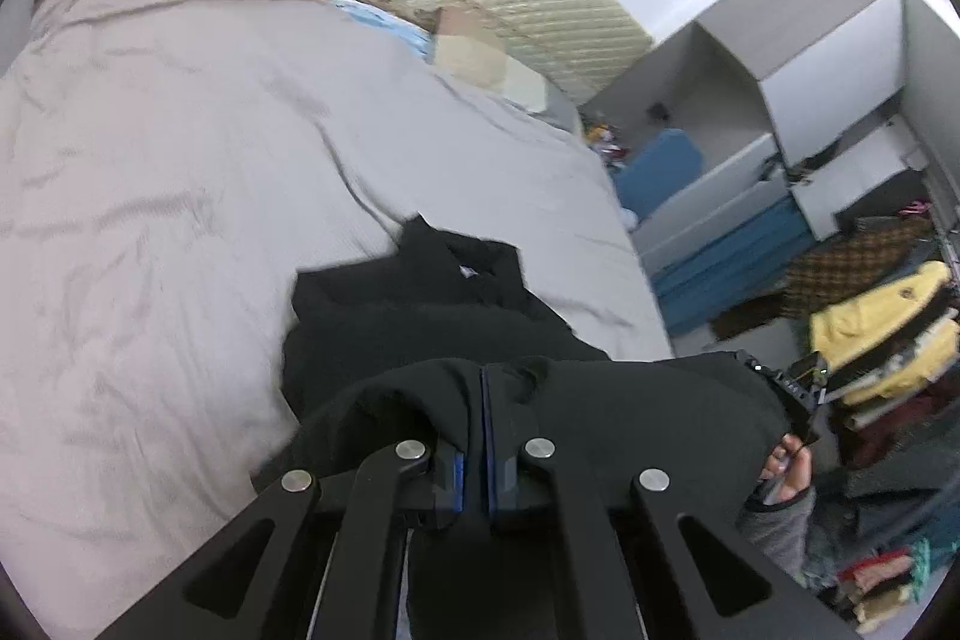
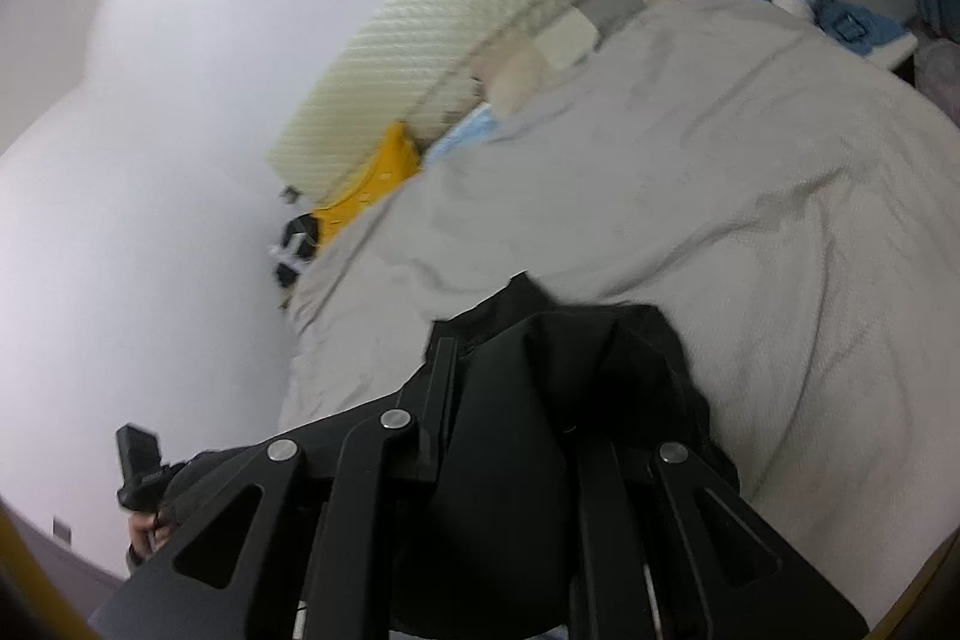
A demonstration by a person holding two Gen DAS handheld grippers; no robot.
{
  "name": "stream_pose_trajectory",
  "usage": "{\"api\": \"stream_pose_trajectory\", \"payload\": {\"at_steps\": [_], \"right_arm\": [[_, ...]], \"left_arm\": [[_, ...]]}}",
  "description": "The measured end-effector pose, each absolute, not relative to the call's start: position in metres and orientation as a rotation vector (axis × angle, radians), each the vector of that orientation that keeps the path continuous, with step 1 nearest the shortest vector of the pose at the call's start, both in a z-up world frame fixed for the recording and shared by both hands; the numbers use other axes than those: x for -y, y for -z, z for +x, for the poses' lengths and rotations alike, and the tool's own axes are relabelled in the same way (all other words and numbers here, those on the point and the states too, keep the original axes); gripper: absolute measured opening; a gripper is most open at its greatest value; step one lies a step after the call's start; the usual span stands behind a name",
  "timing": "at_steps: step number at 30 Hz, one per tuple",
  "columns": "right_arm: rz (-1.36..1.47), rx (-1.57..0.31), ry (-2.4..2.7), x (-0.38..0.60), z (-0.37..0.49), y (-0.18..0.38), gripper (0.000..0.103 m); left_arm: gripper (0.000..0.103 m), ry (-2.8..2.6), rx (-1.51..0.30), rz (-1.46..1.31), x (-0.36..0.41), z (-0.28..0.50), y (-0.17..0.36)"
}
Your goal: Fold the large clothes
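While left jaws pinch the black garment [image 1: 420, 316] shut, right-wrist view hides its jaws under cloth: state unclear.

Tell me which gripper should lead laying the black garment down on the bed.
Probably left. The left gripper is visibly shut on the black garment, which already trails onto the bed. The right gripper is buried in cloth, grip unclear.

Black garment [image 1: 420, 316], pale grey bedspread [image 1: 180, 160]
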State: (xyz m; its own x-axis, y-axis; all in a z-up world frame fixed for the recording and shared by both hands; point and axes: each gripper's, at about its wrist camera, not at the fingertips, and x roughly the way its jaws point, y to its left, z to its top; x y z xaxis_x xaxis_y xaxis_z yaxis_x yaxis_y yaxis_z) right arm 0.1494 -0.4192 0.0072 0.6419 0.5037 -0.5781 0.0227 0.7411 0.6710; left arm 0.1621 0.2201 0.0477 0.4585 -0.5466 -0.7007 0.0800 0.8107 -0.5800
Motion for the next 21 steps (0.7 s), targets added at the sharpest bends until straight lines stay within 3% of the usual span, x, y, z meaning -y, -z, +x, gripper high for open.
{"api": "stream_pose_trajectory", "payload": {"at_steps": [6,21], "right_arm": [[0.745,-0.927,-0.241,0.419,0.228,0.037,0.014],[0.783,-1.084,-0.165,0.412,0.307,0.156,0.014]], "left_arm": [[0.004,0.328,-1.062,-0.513,-0.217,0.228,-0.009],[0.005,0.269,-1.187,-0.486,-0.195,0.326,0.109]]}}
